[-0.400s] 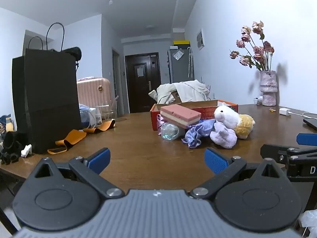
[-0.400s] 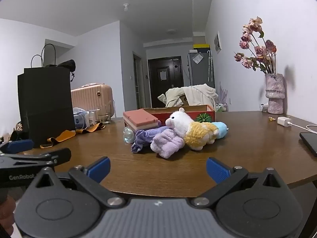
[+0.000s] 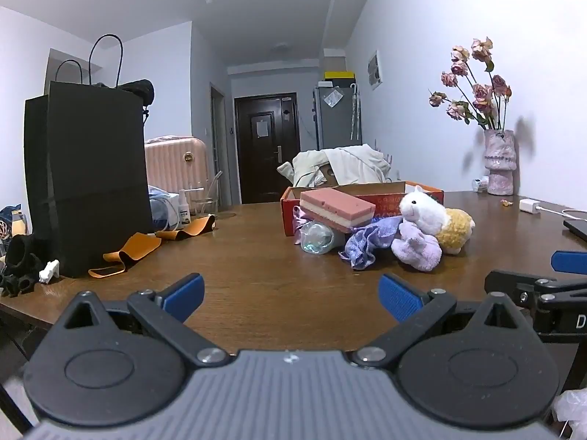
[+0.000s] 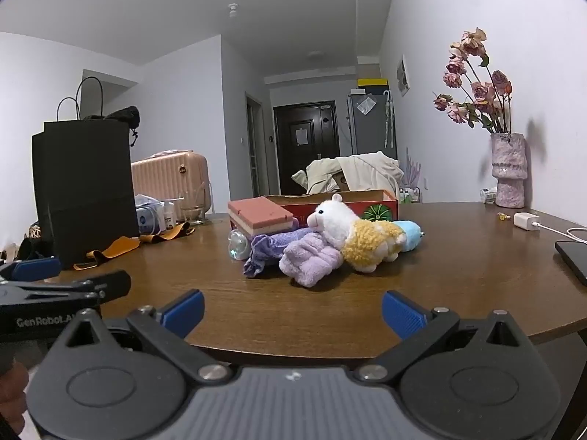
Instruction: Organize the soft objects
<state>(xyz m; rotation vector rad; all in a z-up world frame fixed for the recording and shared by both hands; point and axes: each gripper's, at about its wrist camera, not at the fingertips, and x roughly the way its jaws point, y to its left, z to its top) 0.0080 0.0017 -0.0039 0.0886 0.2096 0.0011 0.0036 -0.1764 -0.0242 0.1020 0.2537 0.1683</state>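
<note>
A heap of soft things lies mid-table: a white and yellow plush animal [image 4: 348, 229], a folded lilac towel [image 4: 312, 258], a purple cloth [image 4: 266, 247], a pink layered sponge block [image 4: 258, 214], a clear plastic bottle [image 4: 238, 244] and a light blue plush [image 4: 409, 236]. Behind them stands a red cardboard box [image 4: 381, 205]. My left gripper [image 3: 291, 295] is open and empty, well short of the plush animal [image 3: 422, 211] and the sponge block [image 3: 335, 207]. Over the near table edge, my right gripper [image 4: 291, 311] is open, holding nothing.
A tall black paper bag [image 3: 88, 179] and orange straps [image 3: 132, 249] stand at the left. A vase of dried roses [image 4: 508, 174], a white charger [image 4: 526, 220] and a dark phone [image 4: 574, 258] sit at the right. The brown table [image 4: 458, 275] is bare near me.
Both grippers have shifted only slightly; the heap sits a little lower in the left wrist view. Nothing was grasped or released.
</note>
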